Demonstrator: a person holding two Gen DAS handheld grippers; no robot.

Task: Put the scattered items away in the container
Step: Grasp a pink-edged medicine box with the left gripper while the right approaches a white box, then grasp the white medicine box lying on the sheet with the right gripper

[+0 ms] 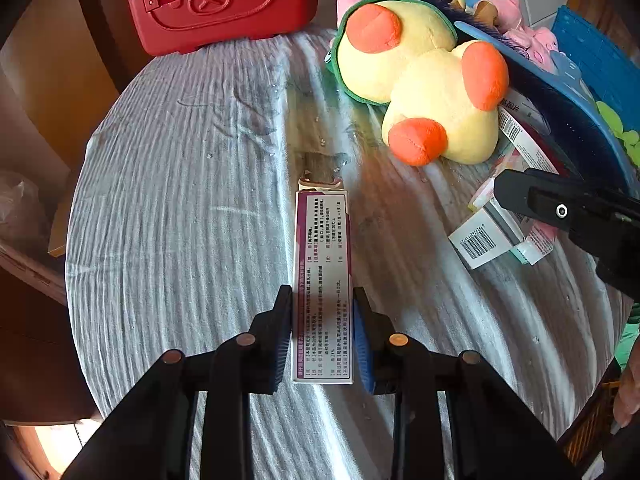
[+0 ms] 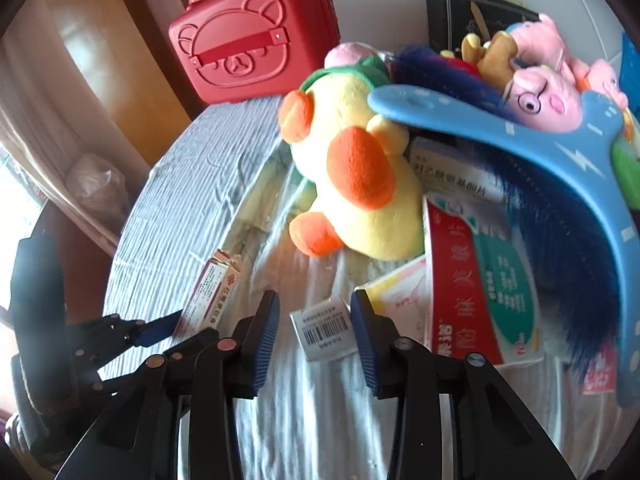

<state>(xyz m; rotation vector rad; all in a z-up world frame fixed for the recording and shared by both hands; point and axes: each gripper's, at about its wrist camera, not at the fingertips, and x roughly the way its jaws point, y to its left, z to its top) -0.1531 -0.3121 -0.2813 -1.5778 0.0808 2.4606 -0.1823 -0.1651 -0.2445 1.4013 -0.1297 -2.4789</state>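
Note:
A long white and purple medicine box (image 1: 322,264) lies on the grey ribbed cloth. My left gripper (image 1: 323,300) is shut on its near half, pads pressing both long sides. In the right wrist view the same box (image 2: 212,292) shows at the left, with the left gripper (image 2: 160,330) on it. My right gripper (image 2: 316,310) straddles a small white barcode box (image 2: 324,334); the right pad meets its edge and a gap remains at the left pad. From the left wrist view the right gripper (image 1: 516,200) hangs over that small box (image 1: 480,242).
A red bear-face case (image 1: 220,0) stands at the table's far edge. A yellow duck plush (image 2: 360,176), pink pig plushes (image 2: 548,96), a blue bristled tray (image 2: 560,184) and more medicine boxes (image 2: 480,272) crowd the right. A blue crate (image 1: 592,52) stands at the far right.

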